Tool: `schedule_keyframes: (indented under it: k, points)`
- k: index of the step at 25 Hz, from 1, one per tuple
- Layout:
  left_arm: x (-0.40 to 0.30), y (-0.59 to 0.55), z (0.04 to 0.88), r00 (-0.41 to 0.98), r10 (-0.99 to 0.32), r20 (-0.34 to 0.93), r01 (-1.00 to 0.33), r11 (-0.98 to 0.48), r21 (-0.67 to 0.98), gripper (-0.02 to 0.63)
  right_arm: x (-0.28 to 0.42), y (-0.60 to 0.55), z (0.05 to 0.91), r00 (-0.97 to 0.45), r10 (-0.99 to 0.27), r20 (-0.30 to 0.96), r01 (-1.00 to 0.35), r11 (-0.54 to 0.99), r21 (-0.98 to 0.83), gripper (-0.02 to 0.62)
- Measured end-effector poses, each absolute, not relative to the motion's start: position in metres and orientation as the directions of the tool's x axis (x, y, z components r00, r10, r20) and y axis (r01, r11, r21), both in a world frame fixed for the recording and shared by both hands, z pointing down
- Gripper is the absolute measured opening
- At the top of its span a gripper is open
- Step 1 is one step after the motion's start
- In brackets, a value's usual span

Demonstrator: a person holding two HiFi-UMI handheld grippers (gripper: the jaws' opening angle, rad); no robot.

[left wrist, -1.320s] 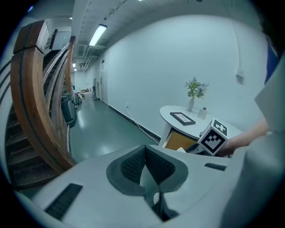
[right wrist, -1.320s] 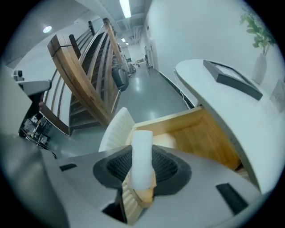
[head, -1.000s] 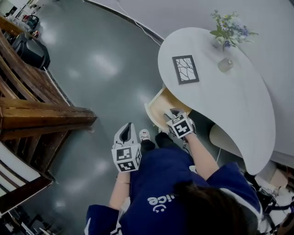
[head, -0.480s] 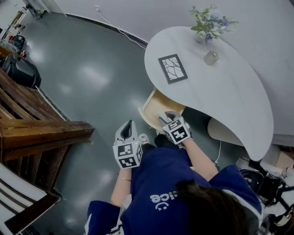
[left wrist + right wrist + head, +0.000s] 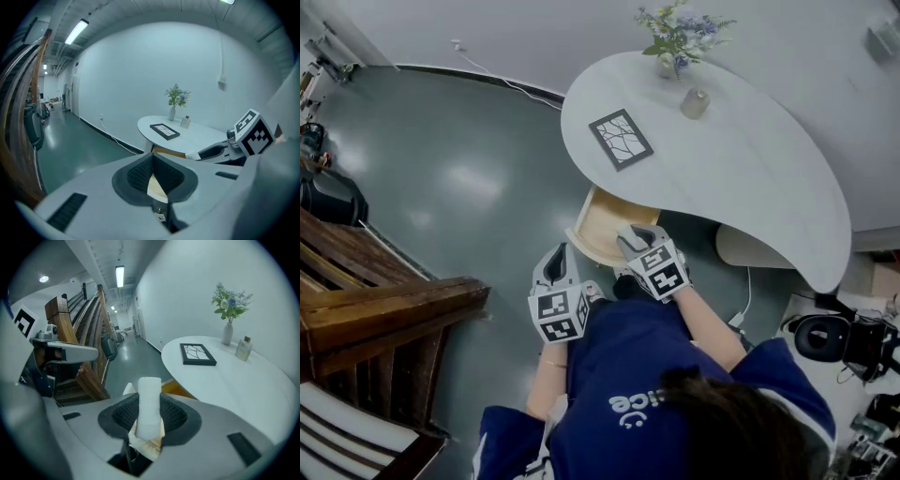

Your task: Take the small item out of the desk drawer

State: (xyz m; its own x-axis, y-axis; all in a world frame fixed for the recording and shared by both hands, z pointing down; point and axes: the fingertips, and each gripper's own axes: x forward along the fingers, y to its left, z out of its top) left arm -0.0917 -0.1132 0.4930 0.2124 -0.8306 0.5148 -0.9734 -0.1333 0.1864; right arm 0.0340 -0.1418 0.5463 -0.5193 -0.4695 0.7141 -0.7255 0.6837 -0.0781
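Note:
The white oval desk [image 5: 750, 178] has its wooden drawer [image 5: 598, 225] pulled open under the near edge. My right gripper [image 5: 633, 239] hangs over the drawer's right side. In the right gripper view its jaws [image 5: 150, 397] are shut on a small white roll [image 5: 149, 401], which stands up between the pads above a scrap of brownish paper. My left gripper [image 5: 555, 267] is lower left of the drawer, over the floor. Its pads [image 5: 140, 173] meet at the tips with nothing held. The left gripper view also catches the right gripper [image 5: 213, 152] beside the drawer front [image 5: 166, 152].
On the desk lie a framed picture [image 5: 620, 139], a flower vase [image 5: 672, 42] and a small bottle [image 5: 695, 103]. Dark wooden stairs [image 5: 384, 319] fill the left. Headphones and cables [image 5: 830, 337] lie on the floor at the right. My knees and shoes sit just below the drawer.
The right gripper has come up from the drawer with the white roll. The left gripper has edged toward the drawer. The head view has swung, so the desk sits further left.

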Motion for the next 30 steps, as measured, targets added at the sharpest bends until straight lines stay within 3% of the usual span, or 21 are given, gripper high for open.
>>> schedule_keyframes:
  k: [14, 30]
  points:
    - [-0.029, -0.123, 0.475, 0.398, -0.794, 0.460, -0.917, -0.361, 0.171, 0.003, 0.089, -0.137, 0.499, -0.436, -0.662, 0.609, -0.862, 0.502, -0.071, 0.140]
    - [0.003, -0.117, 0.450, 0.494, -0.776, 0.391, -0.867, -0.473, 0.157, 0.003, 0.122, -0.117, 0.443, -0.342, -0.815, 0.467, -0.929, 0.369, -0.036, 0.140]
